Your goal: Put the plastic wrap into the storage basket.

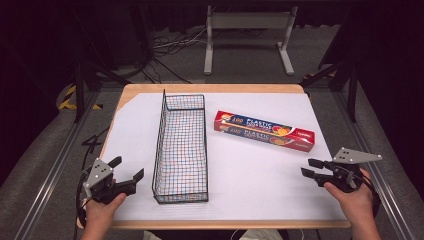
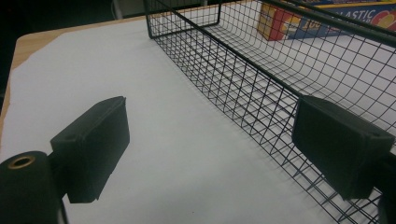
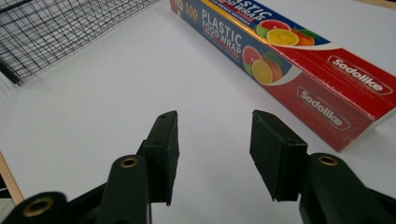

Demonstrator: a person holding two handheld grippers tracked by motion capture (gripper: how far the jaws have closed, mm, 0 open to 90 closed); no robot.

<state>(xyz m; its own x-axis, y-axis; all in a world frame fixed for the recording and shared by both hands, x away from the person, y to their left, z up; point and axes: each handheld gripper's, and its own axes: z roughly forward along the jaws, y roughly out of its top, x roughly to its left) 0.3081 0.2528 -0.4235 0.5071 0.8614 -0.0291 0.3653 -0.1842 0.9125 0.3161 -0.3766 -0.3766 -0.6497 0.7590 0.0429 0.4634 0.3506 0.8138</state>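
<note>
- Item under inspection: the plastic food wrap box (image 1: 264, 131), a long, slim carton. Judged light for its length and stiff along its edges. The printed faces look smooth and glossy, so some slip under the pads is possible. The broad walls would likely dent under a hard squeeze.
- Recommended hold: across the narrow width, near mid-length, so the box does not swing or droop from one end. A grip at one end alone is judged likely to let it pivot.
- Appearance: red ends with white brand lettering, a dark blue middle panel with white "PLASTIC FOOD WRAP" text, and citrus fruit pictures. A yellow stripe runs along one long edge. No damage is visible.
- Location: lying flat on the white-covered bench (image 1: 250, 180), at about 1 o'clock from bench centre, angled with its far end toward 10 o'clock. It sits just beside the wire basket (image 1: 181, 145) but apart from it, on the basket's 3 o'clock side.
- Right tool (image 1: 306, 167): at 4 o'clock on the bench, jaws standing apart with a clear gap, nothing between them, short of the box.
- Left tool (image 1: 126, 169): at 8 o'clock, beside the basket's near end, jaws wide apart and empty.
</note>
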